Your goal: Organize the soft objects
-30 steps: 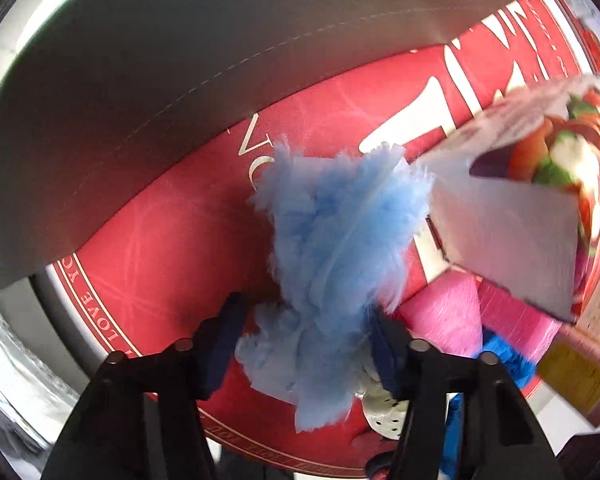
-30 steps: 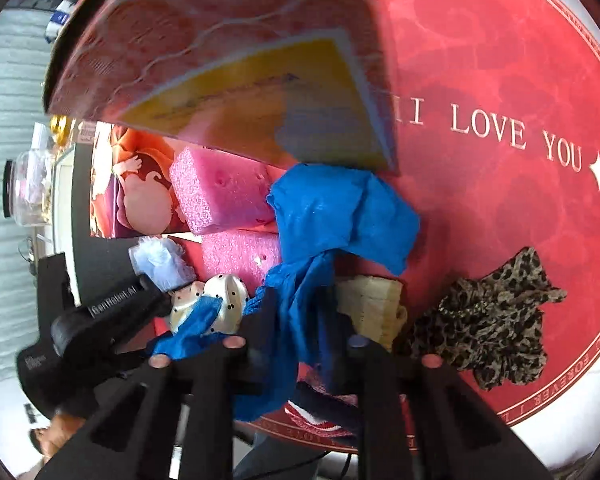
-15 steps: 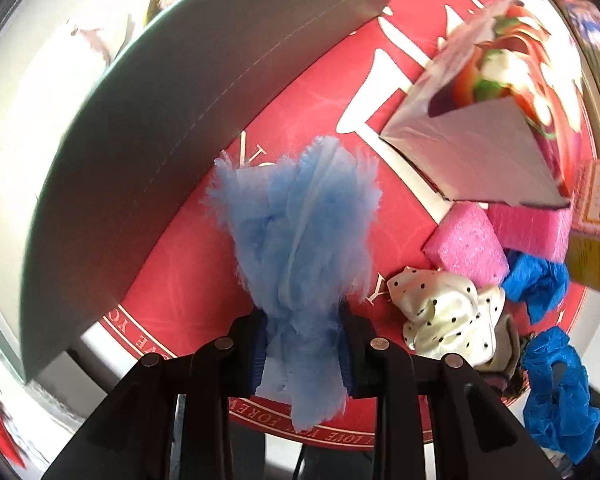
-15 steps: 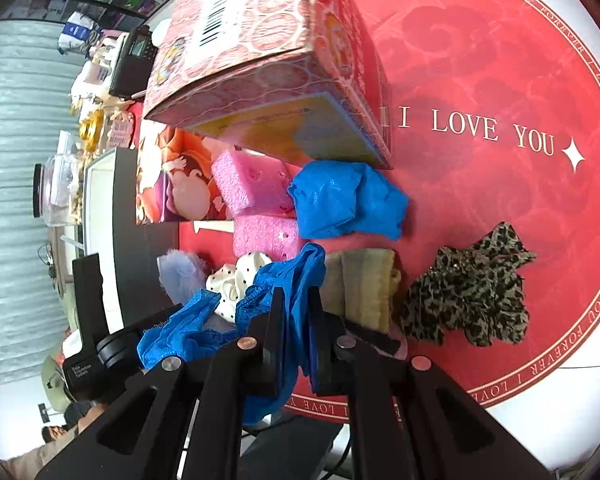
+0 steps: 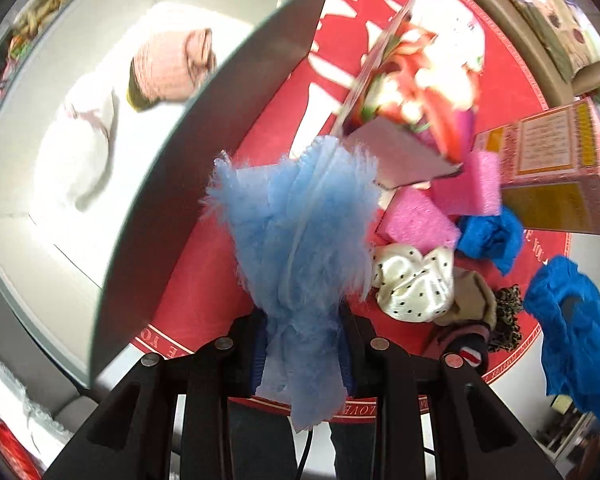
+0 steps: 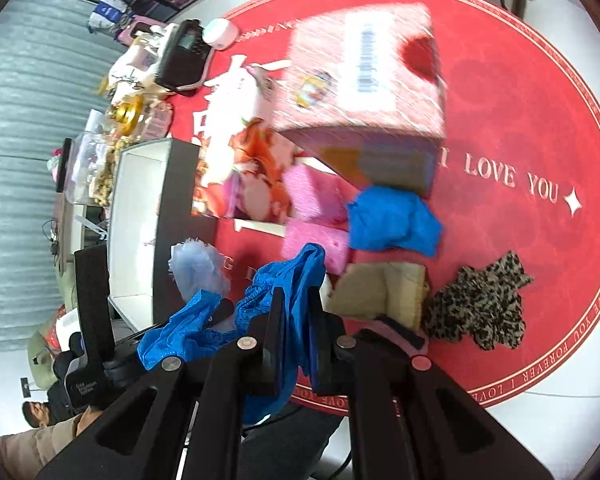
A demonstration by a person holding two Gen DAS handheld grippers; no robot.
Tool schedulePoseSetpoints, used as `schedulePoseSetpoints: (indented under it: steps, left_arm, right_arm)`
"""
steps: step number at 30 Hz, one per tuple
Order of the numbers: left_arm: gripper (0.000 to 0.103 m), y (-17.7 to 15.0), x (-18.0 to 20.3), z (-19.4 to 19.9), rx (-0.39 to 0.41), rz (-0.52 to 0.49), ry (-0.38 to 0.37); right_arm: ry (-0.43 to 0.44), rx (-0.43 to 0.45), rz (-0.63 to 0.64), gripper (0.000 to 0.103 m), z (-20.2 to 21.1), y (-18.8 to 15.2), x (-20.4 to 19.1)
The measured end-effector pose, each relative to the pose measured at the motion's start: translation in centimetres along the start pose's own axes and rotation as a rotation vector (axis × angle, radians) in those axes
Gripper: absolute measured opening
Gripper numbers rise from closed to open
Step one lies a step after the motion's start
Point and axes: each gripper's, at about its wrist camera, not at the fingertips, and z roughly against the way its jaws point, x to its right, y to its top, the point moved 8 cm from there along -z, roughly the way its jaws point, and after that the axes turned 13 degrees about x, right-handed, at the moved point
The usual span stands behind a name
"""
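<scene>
My left gripper (image 5: pixel 302 354) is shut on a fluffy light-blue piece (image 5: pixel 300 236), held up above the red round mat (image 5: pixel 204 280). That fluffy piece (image 6: pixel 198 268) also shows at the left in the right wrist view. My right gripper (image 6: pixel 296 328) is shut on a crumpled blue cloth (image 6: pixel 284 284), which hangs at the right edge of the left wrist view as blue cloth (image 5: pixel 568 328). On the mat lie two pink sponges (image 5: pixel 416 220), a cream polka-dot scrunchie (image 5: pixel 414 280), another blue cloth (image 6: pixel 392 220), a beige folded cloth (image 6: pixel 380 288) and a leopard-print scrunchie (image 6: pixel 480 308).
An open white box (image 5: pixel 60 208) with a dark wall stands left of the mat and holds a pink knitted piece (image 5: pixel 168 68) and white fabric. Two printed cartons (image 6: pixel 364 72) stand behind the sponges. Jars and a phone crowd the far table edge (image 6: pixel 140 80).
Both grippers rose, each with its piece lifted off the mat. The left jaws closed on the fluffy blue piece and the left view rolled, so the white box's inside came into sight.
</scene>
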Motion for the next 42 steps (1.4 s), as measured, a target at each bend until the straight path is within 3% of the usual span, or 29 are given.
schedulePoseSetpoints:
  steps: [8, 18, 31, 42]
  left_arm:
    - [0.031, 3.9, 0.3, 4.0, 0.100, -0.066, -0.044]
    - [0.031, 9.9, 1.9, 7.7, 0.179, -0.066, -0.079]
    - [0.031, 16.9, 2.7, 6.4, 0.238, -0.044, -0.069]
    - [0.031, 20.8, 2.5, 5.6, 0.261, -0.018, -0.055]
  right_arm:
    - [0.010, 0.067, 0.066, 0.009, 0.4, 4.0, -4.6]
    - [-0.048, 0.158, 0.071, 0.009, 0.3, 9.6, -6.1]
    - [-0.158, 0.223, 0.014, 0.009, -1.0, 15.9, -4.7]
    - [-0.207, 0.237, 0.066, 0.009, -2.9, 19.1, -5.3]
